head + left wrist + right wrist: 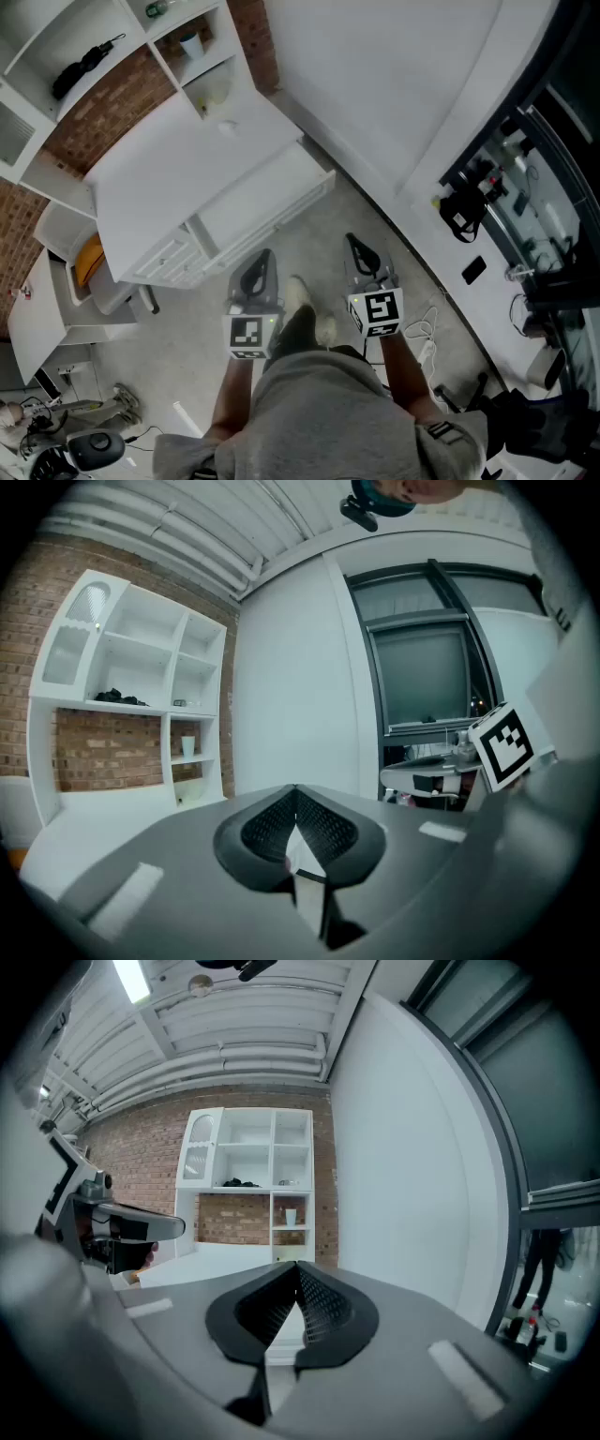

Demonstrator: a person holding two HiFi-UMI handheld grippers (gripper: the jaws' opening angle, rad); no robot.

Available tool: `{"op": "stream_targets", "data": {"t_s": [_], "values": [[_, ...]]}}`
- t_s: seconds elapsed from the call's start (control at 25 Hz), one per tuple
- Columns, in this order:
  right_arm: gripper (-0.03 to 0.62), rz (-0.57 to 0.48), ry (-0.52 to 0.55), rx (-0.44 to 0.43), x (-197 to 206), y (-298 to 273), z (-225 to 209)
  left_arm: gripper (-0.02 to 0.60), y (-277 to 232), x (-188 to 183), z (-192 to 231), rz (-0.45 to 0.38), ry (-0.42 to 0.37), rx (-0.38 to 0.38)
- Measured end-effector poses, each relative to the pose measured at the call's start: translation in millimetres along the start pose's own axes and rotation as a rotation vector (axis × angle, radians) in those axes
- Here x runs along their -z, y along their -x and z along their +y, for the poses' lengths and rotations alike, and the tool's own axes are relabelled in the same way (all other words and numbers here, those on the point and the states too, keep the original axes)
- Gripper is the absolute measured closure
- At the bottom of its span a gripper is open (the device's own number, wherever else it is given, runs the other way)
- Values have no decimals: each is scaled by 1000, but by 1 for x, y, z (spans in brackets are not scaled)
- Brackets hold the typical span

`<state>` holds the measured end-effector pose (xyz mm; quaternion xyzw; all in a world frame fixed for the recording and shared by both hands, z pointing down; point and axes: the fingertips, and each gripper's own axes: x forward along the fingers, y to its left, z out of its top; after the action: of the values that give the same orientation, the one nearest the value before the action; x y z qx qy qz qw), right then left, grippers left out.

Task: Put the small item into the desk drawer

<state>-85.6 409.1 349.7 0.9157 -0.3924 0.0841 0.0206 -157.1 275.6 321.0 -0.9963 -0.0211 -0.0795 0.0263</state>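
Right hand-held gripper shows ribbed black jaws pressed together.

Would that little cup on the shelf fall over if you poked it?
Probably yes: the cup stands upright and looks taller than wide, so a nudge could tip it. It looks small, so likely light. Being round, it might roll along the shelf once down.

White worktop and white drawer, upper left; red-brown brick wall; grey floor; black-and-white square markers on left gripper and right gripper, fingers dark grey.
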Motion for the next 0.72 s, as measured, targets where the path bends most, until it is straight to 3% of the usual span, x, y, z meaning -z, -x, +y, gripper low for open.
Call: {"op": "stream_targets", "data": {"t_s": [0.32,0.72], "values": [[591,11,0,-29,-6,-58,-11,569,-51,1,33,12,13,-11],[591,9,29,-74,-31,-158,-7,569,-114,-13,108,3,38,-43]]}}
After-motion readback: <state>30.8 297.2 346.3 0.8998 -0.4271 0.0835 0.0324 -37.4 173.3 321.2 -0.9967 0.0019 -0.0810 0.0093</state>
